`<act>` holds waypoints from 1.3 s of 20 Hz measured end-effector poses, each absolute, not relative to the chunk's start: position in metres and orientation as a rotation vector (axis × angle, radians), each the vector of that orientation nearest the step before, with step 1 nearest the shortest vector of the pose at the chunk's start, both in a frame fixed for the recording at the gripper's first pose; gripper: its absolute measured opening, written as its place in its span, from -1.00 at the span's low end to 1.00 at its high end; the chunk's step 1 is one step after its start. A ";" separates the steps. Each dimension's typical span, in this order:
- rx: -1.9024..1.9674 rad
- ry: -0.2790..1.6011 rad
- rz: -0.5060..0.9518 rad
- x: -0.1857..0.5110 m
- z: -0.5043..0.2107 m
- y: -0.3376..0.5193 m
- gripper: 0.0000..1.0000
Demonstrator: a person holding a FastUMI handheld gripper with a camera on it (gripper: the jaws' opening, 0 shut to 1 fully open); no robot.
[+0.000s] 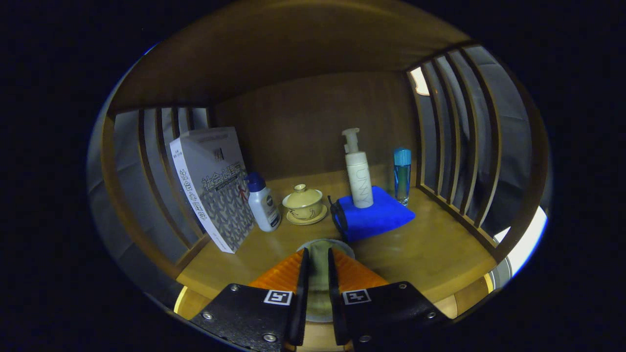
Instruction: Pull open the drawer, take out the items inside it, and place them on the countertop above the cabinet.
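Gripper view: the hand-held gripper (318, 259) is clamping both fingers on a thin olive-green lidded piece (319, 266), sitting over the wooden table (430, 254). Beyond the fingers, a blue cloth (374, 220) is carrying a white pump bottle (358, 171). A yellow lidded cup (303, 203), small white bottle (262, 203) and leaning book (215, 186) are standing further left.

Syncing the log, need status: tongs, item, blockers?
Tongs nearly shut, greenish disc in the gap; grip unclear. Over the countertop. Cloth and lidded cup just beyond the tips, crowding the drop.
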State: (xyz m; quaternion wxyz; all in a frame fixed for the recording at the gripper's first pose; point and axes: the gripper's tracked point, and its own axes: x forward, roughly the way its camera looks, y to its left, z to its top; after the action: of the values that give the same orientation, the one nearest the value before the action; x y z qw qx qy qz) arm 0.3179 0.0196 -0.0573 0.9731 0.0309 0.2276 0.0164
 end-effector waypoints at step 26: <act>-0.106 0.130 0.014 0.151 0.005 0.036 0.87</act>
State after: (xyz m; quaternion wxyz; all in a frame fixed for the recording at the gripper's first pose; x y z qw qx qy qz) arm 0.1509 0.0359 0.0054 0.9965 -0.0531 0.0647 0.0071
